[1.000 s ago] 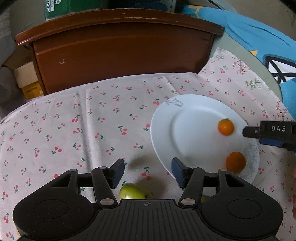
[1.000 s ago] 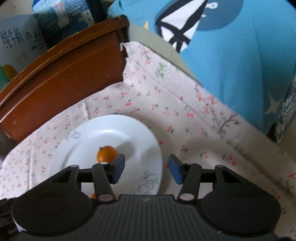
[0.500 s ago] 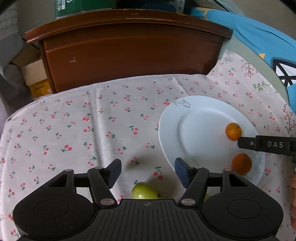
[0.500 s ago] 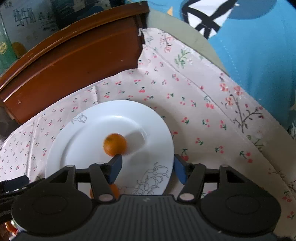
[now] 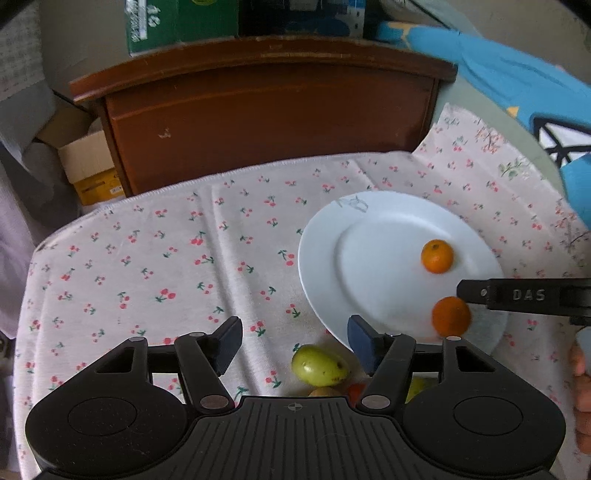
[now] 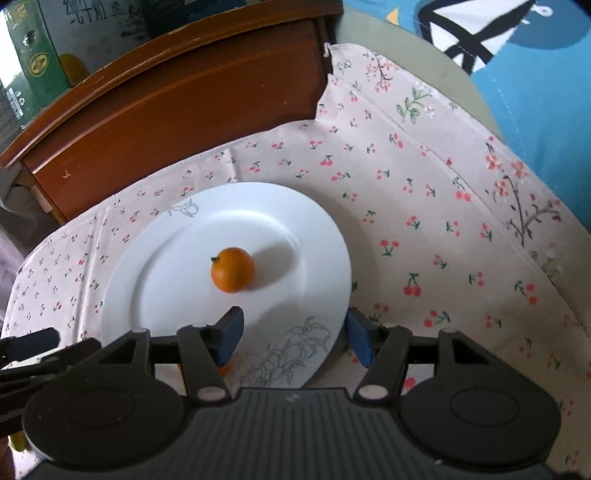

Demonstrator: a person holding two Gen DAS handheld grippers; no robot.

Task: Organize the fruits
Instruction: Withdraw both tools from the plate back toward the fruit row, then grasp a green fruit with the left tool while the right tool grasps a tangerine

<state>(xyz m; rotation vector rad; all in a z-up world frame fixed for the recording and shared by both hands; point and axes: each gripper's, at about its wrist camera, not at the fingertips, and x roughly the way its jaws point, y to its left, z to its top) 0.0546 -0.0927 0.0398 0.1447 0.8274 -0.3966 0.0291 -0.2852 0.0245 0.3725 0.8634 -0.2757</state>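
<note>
While both grippers gape empty, white plate (image 5: 321,258) holding two oranges (image 5: 437,256), green fruit (image 5: 319,365) off-plate

Home bedroom; wooden footboard (image 5: 266,110); cherry-print cloth (image 5: 184,258); blue bedding (image 6: 535,74); stacked cartons (image 5: 181,22)

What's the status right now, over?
Left gripper open, right gripper open, both empty. Two oranges on white plate; green fruit on cloth. Nothing blocking.
</note>
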